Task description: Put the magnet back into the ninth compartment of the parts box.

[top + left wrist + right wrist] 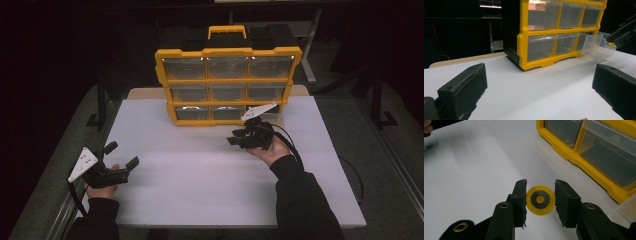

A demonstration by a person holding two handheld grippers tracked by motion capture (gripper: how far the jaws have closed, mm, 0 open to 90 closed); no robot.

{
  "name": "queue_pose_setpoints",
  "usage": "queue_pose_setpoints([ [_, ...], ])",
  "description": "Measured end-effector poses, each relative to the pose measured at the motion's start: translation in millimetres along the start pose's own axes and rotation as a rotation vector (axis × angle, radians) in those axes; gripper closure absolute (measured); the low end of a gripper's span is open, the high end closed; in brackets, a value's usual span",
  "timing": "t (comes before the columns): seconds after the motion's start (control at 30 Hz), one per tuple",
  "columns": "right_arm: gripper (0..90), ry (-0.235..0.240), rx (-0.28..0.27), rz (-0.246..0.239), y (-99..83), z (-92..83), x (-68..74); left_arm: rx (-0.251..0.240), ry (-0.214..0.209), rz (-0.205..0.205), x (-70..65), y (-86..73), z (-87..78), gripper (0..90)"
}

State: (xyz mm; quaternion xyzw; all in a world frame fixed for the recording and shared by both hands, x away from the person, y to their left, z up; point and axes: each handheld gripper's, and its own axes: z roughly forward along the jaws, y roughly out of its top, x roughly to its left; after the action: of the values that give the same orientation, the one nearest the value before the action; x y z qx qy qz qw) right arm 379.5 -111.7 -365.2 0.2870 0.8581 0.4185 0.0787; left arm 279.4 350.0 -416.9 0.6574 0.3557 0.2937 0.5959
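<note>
Resting wide open on the table (200, 170), the left gripper (121, 155) holds nothing. Clamped in the right gripper (540, 199) is a yellow wheel (540, 200), its rim edges hidden by the pads. Beyond stands a yellow organizer (227, 51), one clear drawer (597, 46) pulled out, apparently empty.

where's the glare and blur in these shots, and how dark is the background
High view: room black, glare along the drawer organizer's clear drawer tops. Left gripper view: pinkish glare on a top drawer. Right gripper view: yellow disc sharp between right gripper jaws, table's far end smeared.
</note>
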Motion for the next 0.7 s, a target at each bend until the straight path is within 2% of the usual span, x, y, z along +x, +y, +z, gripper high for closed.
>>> queue_pose_setpoints([
  [0.4, 61.2, -0.024, -0.015, 0.004, 4.2, -10.2, -5.5, 0.0, 0.001, -0.001, 0.4, -0.1, 0.1, 0.0],
  [0.7, 61.2, -0.045, -0.033, 0.024, 4.6, -19.9, -12.5, 0.001, 0.001, -0.001, 0.2, -0.3, 0.3, 0.0],
])
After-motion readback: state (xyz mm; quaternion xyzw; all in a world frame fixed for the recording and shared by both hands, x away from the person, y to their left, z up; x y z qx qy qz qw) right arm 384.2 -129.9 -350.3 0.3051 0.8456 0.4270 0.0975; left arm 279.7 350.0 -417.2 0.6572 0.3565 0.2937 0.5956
